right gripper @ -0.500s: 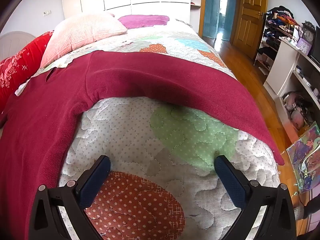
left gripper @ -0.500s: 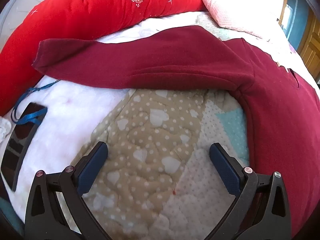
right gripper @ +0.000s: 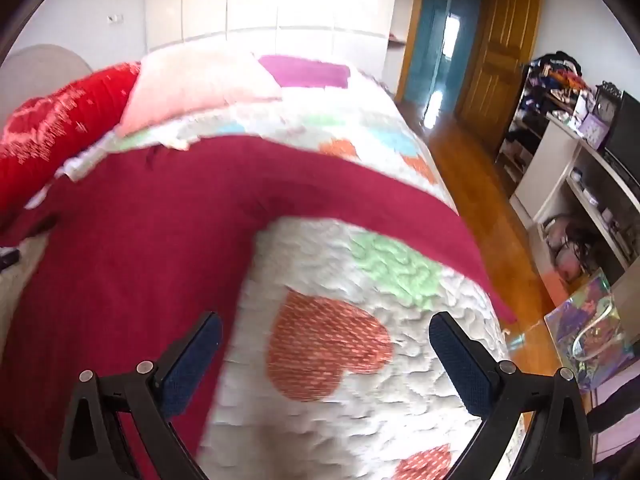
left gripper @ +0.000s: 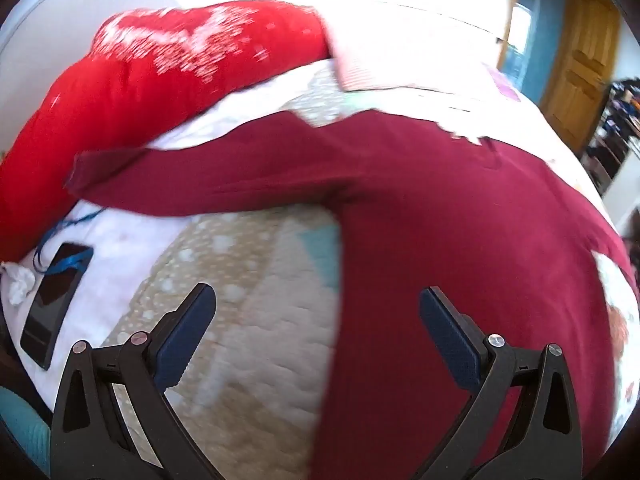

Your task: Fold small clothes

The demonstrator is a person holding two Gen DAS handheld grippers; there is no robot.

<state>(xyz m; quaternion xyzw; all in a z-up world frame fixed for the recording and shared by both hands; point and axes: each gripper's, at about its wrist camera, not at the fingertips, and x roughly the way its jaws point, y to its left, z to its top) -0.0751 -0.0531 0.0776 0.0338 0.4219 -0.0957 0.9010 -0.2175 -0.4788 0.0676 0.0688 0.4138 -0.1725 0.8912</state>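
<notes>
One maroon fleece top [left gripper: 460, 208] is lying spread on the quilt [right gripper: 360, 360], edges blurring. Left gripper [left gripper: 318, 334] and right gripper [right gripper: 325, 364] are gaping wide, gripping nothing. One phone [left gripper: 52, 308].

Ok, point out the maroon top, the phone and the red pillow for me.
maroon top [left gripper: 460, 240], left wrist view, middle of its body.
phone [left gripper: 52, 304], left wrist view, centre of its dark screen.
red pillow [left gripper: 160, 80], left wrist view, its patterned upper face.
</notes>
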